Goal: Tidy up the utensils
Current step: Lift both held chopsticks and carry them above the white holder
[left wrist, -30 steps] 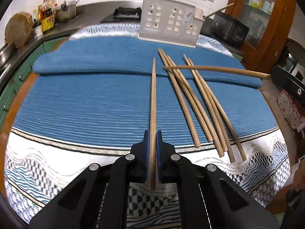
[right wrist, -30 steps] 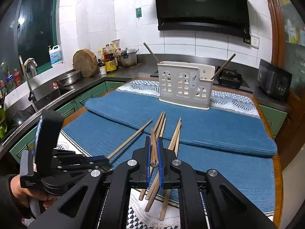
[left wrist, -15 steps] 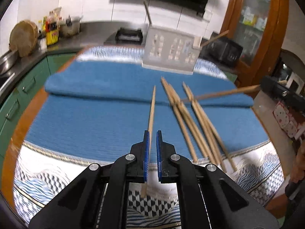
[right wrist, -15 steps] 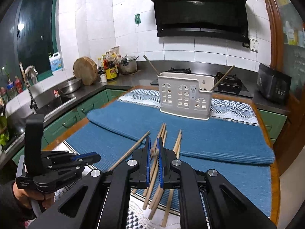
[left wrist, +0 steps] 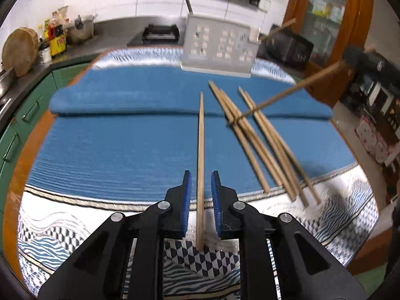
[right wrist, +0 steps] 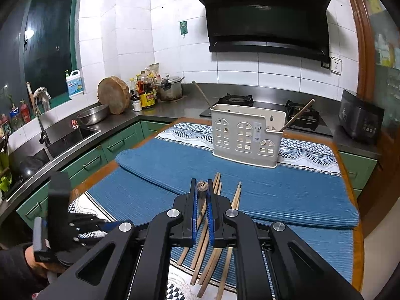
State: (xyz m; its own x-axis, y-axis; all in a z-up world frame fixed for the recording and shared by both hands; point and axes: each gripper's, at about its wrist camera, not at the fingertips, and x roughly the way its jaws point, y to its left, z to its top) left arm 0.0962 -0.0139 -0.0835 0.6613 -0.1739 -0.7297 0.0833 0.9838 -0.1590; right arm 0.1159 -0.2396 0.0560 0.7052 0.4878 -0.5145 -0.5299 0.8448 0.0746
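My left gripper [left wrist: 201, 183] is open, its blue pads on either side of a single wooden chopstick [left wrist: 200, 145] that lies on the blue mat [left wrist: 112, 135] and touches neither pad. Several more chopsticks [left wrist: 260, 140] lie in a loose bundle to its right. My right gripper [right wrist: 202, 192] is shut on a chopstick [right wrist: 202, 187] seen end-on; in the left wrist view that chopstick [left wrist: 295, 90] hangs tilted above the bundle. The white slotted utensil holder [right wrist: 246, 140] stands at the mat's far end with two sticks in it.
A patterned cloth [left wrist: 62, 215] covers the table under the mat. The left gripper and hand [right wrist: 57, 222] show low left in the right wrist view. A counter with sink [right wrist: 67, 135], bottles and a pot runs along the left; a stove [right wrist: 235, 100] lies behind the holder.
My left gripper has opened and let go of its chopstick, which now lies on the mat. My right gripper has lifted its chopstick higher above the bundle.
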